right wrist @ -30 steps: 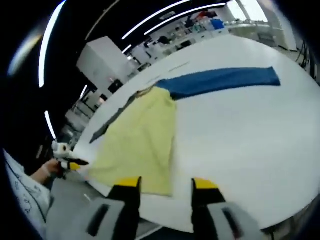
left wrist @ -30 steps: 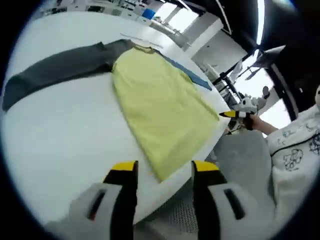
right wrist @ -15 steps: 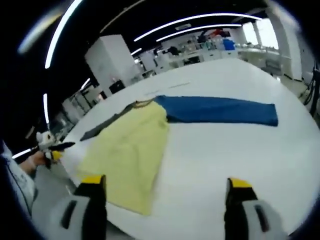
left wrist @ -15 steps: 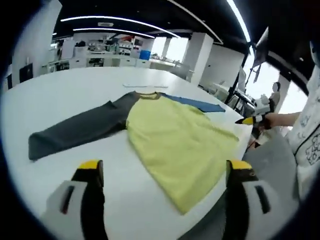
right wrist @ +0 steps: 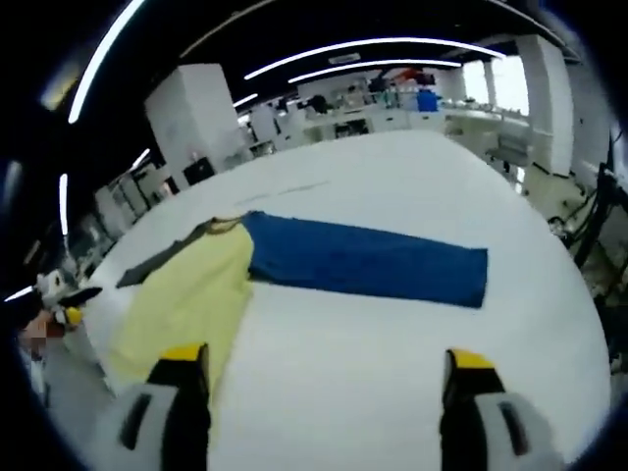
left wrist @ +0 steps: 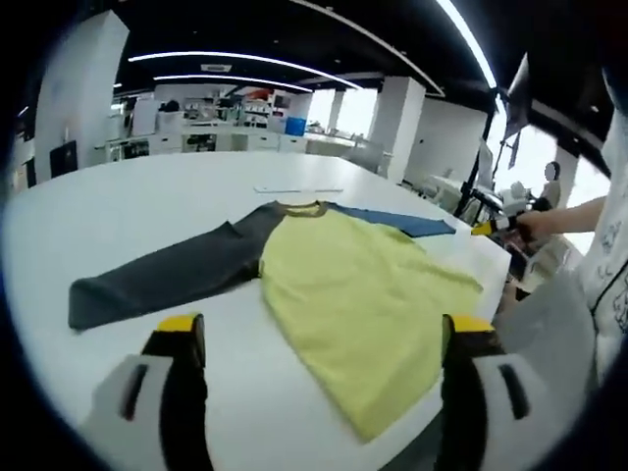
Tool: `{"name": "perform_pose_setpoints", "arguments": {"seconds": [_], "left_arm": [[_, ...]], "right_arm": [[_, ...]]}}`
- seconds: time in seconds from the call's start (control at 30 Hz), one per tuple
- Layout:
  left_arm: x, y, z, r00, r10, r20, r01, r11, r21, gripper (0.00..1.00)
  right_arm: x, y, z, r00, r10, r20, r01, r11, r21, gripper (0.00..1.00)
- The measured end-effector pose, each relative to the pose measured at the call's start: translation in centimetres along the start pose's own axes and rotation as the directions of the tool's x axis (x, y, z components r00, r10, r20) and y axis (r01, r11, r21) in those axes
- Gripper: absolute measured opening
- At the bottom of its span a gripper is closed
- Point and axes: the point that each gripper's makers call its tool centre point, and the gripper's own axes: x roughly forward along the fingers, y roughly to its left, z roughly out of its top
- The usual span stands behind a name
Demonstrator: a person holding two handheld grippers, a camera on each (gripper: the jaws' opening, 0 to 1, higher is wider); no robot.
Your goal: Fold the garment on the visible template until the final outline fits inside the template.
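A long-sleeved shirt lies flat on the white table point(left wrist: 118, 206). Its yellow body point(left wrist: 358, 294) spreads toward the near edge, a dark grey sleeve point(left wrist: 167, 277) stretches left and a blue sleeve point(left wrist: 402, 222) runs off behind. In the right gripper view the blue sleeve point(right wrist: 368, 263) lies across the middle, with the yellow body point(right wrist: 182, 306) at the left. My left gripper point(left wrist: 319, 339) is open above the near hem, holding nothing. My right gripper point(right wrist: 324, 368) is open over bare table point(right wrist: 392, 373) below the blue sleeve. The other gripper point(left wrist: 488, 227) shows at the far right, held by a hand.
A thin pale strip point(left wrist: 297, 189) lies on the table beyond the collar. White pillars, desks and ceiling light strips fill the room behind. The person's patterned sleeve point(left wrist: 608, 265) stands at the right edge, beside the table's near edge.
Both grippers went from nearly shut to wide open and have stayed open. Both views have swung: the right one now centres on the blue sleeve. The shirt itself has not moved.
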Motion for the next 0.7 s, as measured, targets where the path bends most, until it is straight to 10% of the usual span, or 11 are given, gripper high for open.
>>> {"name": "perform_pose_setpoints", "arguments": {"seconds": [0.47,0.7], "left_arm": [[1.0,-0.5,0.2,0.999,0.035,0.03,-0.035,0.999,-0.002,0.88],[0.7,0.1,-0.1,0.998,0.063,0.027,-0.063,0.998,-0.008,0.83]], "right_arm": [[3.2,-9.2,2.7,0.98,-0.198,0.0,0.196,0.972,0.129,0.7],[3.6,-9.6,1.9,0.976,-0.214,-0.05,0.22,0.955,0.202,0.52]]}}
